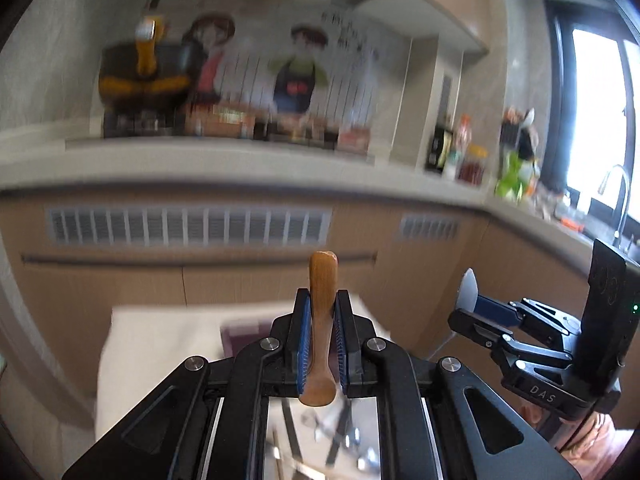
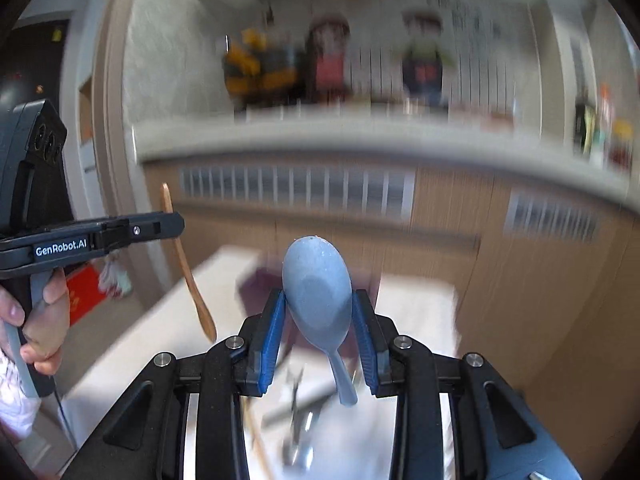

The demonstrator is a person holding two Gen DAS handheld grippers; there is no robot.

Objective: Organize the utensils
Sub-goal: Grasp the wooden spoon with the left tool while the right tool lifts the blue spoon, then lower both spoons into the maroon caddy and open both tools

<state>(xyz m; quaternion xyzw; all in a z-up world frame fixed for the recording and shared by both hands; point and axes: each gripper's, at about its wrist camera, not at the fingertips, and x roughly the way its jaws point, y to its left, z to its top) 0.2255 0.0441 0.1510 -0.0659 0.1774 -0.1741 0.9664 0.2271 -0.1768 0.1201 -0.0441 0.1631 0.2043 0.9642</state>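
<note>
While both tools are lifted clear of the desk (image 2: 168, 320), each already carries one utensil. Left hand-held gripper (image 1: 322, 344): blue ribbed pads clamped on the wooden spoon (image 1: 321, 320), long axis roughly vertical, handle end at 12 o'clock, bowl hanging at 6 o'clock below the jaws. Right hand-held gripper (image 2: 318, 336): pads closed against the sides of the pale blue spoon (image 2: 318, 288), bowl up at 12 o'clock, stem trailing down to 6 o'clock. Wood is smooth, varnished amber, slim; blue spoon looks like matte plastic or ceramic, broad oval bowl. Remaining utensils (image 2: 298, 428) lie loosely crossed on the white-covered desk directly beneath both tools, at 6 o'clock; metallic, blurred, type uncertain. Dark tray-like shape (image 1: 244, 336) sits ahead at 12 o'clock, roughly equally near either tool; likely drop site, judged only.
</note>
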